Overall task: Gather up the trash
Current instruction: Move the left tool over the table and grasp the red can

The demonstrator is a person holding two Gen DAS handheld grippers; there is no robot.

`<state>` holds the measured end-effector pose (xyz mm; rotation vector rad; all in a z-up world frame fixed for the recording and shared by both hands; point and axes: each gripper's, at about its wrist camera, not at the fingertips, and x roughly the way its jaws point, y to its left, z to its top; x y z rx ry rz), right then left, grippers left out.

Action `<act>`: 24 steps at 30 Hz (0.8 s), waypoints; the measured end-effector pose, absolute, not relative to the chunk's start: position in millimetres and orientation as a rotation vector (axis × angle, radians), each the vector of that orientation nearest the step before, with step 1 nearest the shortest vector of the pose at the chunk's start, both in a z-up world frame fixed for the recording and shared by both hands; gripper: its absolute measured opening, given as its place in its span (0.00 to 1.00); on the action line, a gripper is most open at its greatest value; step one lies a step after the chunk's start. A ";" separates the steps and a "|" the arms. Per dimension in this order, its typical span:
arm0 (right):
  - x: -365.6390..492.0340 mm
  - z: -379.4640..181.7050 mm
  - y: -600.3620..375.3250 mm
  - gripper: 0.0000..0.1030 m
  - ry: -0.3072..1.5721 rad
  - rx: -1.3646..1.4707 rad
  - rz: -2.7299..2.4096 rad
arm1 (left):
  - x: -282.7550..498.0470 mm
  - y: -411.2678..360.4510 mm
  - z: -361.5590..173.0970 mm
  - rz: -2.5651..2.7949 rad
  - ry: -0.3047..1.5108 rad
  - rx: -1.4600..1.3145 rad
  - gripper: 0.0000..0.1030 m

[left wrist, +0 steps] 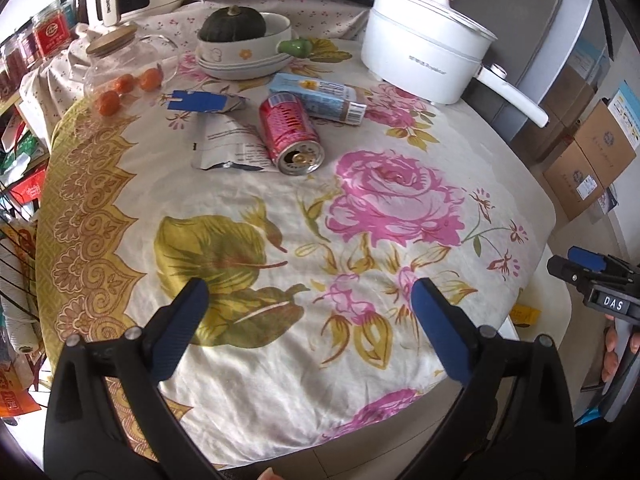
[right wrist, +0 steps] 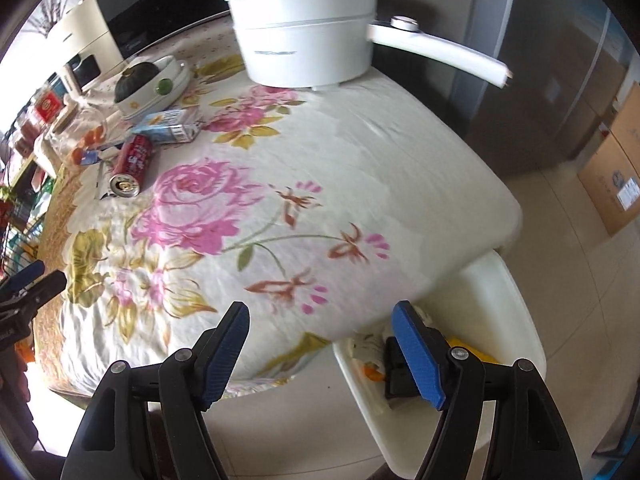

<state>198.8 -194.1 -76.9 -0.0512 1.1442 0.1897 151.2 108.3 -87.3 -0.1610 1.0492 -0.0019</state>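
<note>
A red drink can (left wrist: 290,133) lies on its side on the floral tablecloth, opening toward me; it also shows in the right wrist view (right wrist: 132,165). Behind it lies a light blue carton (left wrist: 318,97), also seen from the right wrist (right wrist: 170,125). A blue wrapper (left wrist: 206,102) and a white-and-silver foil packet (left wrist: 229,143) lie left of the can. My left gripper (left wrist: 310,300) is open and empty over the near table. My right gripper (right wrist: 320,326) is open and empty at the table's edge, above a white bin (right wrist: 516,300) holding trash.
A white electric pot (left wrist: 426,58) with a long handle stands at the back right. A bowl with a dark squash (left wrist: 234,26) and a glass jar of oranges (left wrist: 120,76) stand at the back left. Cardboard boxes (left wrist: 588,160) sit on the floor.
</note>
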 end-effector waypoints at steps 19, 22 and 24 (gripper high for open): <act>240.9 -86.2 -175.2 0.75 1.165 -0.020 0.203 | 285.3 125.7 -109.4 0.089 1.032 -0.282 0.76; 244.1 -87.9 -181.2 0.75 1.166 -0.028 0.188 | 302.6 122.8 -119.1 0.107 1.060 -0.265 0.75; 245.2 -89.3 -184.6 0.75 1.167 -0.037 0.178 | 311.2 124.0 -126.8 0.120 1.084 -0.266 0.75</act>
